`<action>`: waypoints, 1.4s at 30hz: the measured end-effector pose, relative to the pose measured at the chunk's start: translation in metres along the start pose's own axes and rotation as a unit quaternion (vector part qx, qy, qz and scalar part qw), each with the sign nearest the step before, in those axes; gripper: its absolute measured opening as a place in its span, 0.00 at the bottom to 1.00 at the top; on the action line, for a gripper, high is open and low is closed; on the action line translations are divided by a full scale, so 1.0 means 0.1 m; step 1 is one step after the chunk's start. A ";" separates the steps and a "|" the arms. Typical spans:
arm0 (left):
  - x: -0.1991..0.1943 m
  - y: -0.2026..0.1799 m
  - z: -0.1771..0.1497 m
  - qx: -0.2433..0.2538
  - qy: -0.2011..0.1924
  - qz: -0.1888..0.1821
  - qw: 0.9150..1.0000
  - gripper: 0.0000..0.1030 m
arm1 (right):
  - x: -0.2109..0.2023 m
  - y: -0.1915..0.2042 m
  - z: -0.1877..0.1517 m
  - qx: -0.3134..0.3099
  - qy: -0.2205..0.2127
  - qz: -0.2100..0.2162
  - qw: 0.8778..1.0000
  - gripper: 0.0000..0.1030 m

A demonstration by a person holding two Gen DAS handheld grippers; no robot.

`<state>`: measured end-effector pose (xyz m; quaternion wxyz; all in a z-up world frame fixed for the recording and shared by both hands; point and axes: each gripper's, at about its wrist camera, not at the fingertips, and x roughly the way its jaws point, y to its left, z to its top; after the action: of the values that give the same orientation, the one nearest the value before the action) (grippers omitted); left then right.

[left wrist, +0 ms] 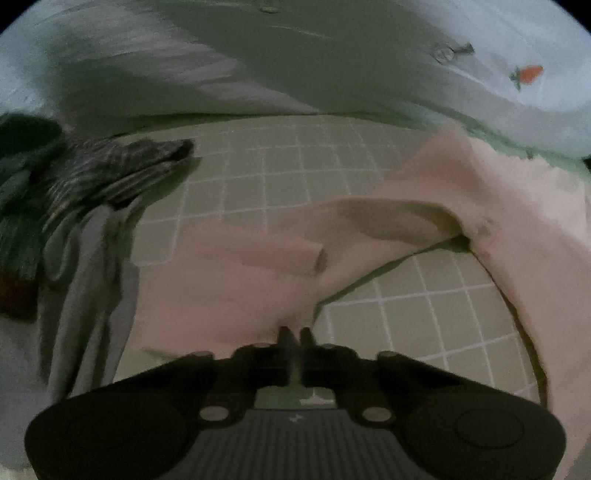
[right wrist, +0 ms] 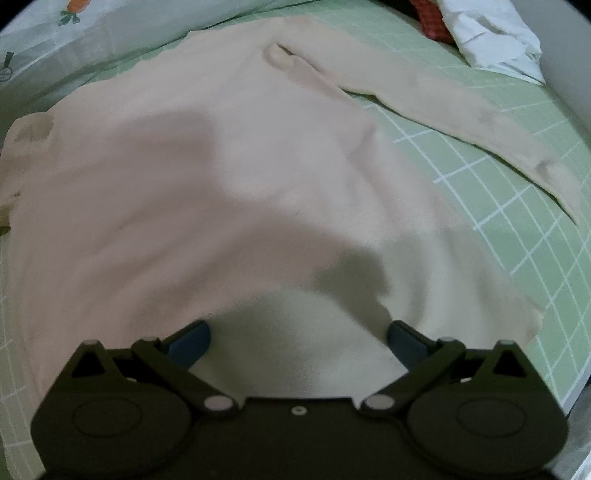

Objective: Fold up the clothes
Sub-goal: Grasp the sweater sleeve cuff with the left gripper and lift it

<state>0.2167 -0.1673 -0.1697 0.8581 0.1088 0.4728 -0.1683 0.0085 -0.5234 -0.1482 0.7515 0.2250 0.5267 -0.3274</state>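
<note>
A pale pink sweater point(right wrist: 207, 177) lies spread on the green checked bedsheet point(right wrist: 517, 229), one sleeve point(right wrist: 424, 99) stretched out to the upper right. My right gripper point(right wrist: 299, 339) hovers open just over the sweater's body, blue pads point(right wrist: 192, 343) wide apart and nothing pinched between them. In the left wrist view the other sleeve point(left wrist: 240, 280) lies crumpled across the bedsheet point(left wrist: 280, 166). My left gripper point(left wrist: 294, 332) is shut, its fingertips pinching the near edge of that sleeve's cloth.
A pile of clothes lies at the left: a dark striped garment point(left wrist: 99, 177) over a grey one point(left wrist: 85, 280). A pale cover with a carrot print point(left wrist: 528, 74) runs along the far side. White cloth point(right wrist: 491, 33) and something red point(right wrist: 432, 22) sit at the far right corner.
</note>
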 end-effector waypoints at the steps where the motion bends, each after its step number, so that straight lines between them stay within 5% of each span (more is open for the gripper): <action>1: -0.06 0.06 -0.03 -0.013 -0.002 0.001 1.000 0.00 | 0.00 0.00 0.00 -0.002 -0.001 0.001 1.000 1.00; 5: -0.42 0.27 -0.22 -0.058 -0.018 0.021 0.998 0.00 | -0.01 -0.02 -0.01 -0.014 -0.012 0.006 1.000 1.00; 9: -0.69 0.40 -0.35 -0.123 -0.033 -0.002 0.992 0.08 | -0.04 -0.02 -0.07 -0.014 -0.028 0.007 0.999 1.00; 10: -0.73 0.36 -0.35 -0.124 -0.034 0.006 0.992 0.14 | -0.04 -0.02 -0.08 -0.014 -0.032 0.007 0.999 1.00; 12: -0.76 0.27 -0.31 -0.112 -0.041 0.024 0.993 0.55 | -0.04 -0.02 -0.08 -0.014 -0.035 0.007 0.999 1.00; 14: -0.77 0.17 -0.26 -0.096 -0.056 0.036 0.993 0.78 | -0.04 -0.02 -0.07 -0.015 -0.033 0.008 0.999 1.00; 19: -0.56 -0.01 -0.05 -0.045 -0.063 0.030 0.997 0.92 | -0.04 -0.02 -0.07 -0.014 -0.036 0.008 0.999 1.00; 25: -0.14 -0.18 0.16 0.021 -0.037 0.028 0.999 0.86 | -0.04 -0.03 -0.06 -0.012 -0.034 0.007 0.999 1.00; 31: 0.15 -0.29 0.20 0.071 -0.010 0.078 0.994 0.59 | -0.05 -0.01 -0.06 0.003 -0.028 -0.001 1.000 1.00; 32: 0.16 -0.28 0.22 0.071 -0.010 0.080 0.994 0.48 | -0.04 -0.02 -0.06 0.004 -0.029 -0.001 1.000 1.00; 33: 0.14 -0.25 0.22 0.066 -0.011 0.078 0.995 0.31 | -0.04 -0.02 -0.06 0.005 -0.030 -0.002 1.000 1.00; 35: 0.08 -0.19 0.22 0.050 -0.016 0.068 0.996 0.13 | -0.04 -0.02 -0.07 0.006 -0.032 -0.002 0.999 1.00; 42: -0.59 -0.04 0.02 0.040 -0.083 0.054 0.994 0.06 | -0.03 -0.04 -0.04 -0.002 -0.027 0.003 1.000 1.00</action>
<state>0.1875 -0.1612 -0.1187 0.8971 0.1538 0.3867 -0.1486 0.0022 -0.5225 -0.1465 0.7668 0.2161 0.5063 -0.3302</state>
